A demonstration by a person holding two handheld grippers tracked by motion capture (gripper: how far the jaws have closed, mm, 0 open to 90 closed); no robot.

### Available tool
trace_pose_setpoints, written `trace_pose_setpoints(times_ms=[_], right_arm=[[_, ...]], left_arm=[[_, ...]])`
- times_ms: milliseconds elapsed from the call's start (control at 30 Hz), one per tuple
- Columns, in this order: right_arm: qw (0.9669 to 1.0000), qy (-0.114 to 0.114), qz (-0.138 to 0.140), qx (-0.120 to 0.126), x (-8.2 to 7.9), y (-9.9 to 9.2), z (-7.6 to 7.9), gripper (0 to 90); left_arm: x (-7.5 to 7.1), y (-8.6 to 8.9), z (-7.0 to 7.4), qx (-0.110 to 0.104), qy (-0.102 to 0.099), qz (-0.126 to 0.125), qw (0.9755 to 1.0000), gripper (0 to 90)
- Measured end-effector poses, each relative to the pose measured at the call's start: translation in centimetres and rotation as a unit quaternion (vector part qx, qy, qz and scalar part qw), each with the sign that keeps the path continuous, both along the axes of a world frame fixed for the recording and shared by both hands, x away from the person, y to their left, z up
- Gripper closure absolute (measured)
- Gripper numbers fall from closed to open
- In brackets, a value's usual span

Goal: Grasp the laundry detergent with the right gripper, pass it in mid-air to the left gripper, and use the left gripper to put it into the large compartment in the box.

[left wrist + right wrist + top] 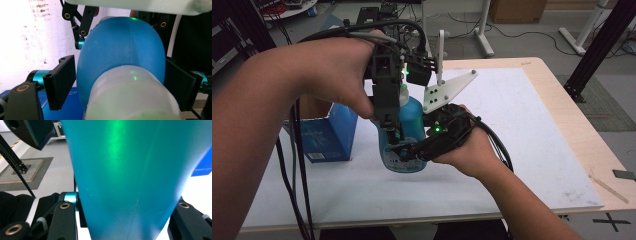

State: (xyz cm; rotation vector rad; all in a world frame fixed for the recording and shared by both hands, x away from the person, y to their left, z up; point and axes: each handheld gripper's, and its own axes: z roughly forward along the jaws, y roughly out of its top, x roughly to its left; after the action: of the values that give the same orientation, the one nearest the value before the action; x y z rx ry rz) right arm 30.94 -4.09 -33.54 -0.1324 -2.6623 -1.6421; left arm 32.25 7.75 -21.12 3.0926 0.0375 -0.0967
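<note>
A blue bottle with a white cap stands over the white mat, just right of a blue box. My right gripper comes in from the right and is shut on the bottle's lower body; in the right gripper view the bottle fills the space between the jaws. My left gripper reaches down from above. In the left gripper view its black pads stand on either side of the cap, with a small gap showing at the left pad. The bottle's shoulder bulges beyond.
A blue box stands upright at the mat's left, close to the bottle. The white mat covers most of the wooden table. Cables trail from both grippers; a black frame leg and floor clutter lie beyond the table.
</note>
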Motion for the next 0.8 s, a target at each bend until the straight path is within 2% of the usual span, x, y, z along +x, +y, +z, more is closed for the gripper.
trace_pose_setpoints(times_ms=[267,467,633,800], right_arm=[[1.0000,0.000,-0.002,0.000,0.05,0.08,-0.04,47.4],[1.0000,0.002,-0.005,0.003,0.15,0.07,-0.05,47.5],[1.0000,0.001,-0.005,0.003,0.20,0.01,-0.03,47.5],[1.0000,0.003,-0.004,0.003,0.18,0.07,-0.06,47.4]], left_arm=[[0.11,-0.02,-0.11,0.002,0.000,-0.003,1.0000,21.0],[0.21,-0.13,-0.18,0.007,-0.003,-0.006,0.9999,27.9],[0.26,-0.16,-0.27,0.006,-0.007,-0.003,1.0000,28.7],[0.23,-0.23,-0.23,0.008,-0.008,-0.004,0.9999,33.9]])
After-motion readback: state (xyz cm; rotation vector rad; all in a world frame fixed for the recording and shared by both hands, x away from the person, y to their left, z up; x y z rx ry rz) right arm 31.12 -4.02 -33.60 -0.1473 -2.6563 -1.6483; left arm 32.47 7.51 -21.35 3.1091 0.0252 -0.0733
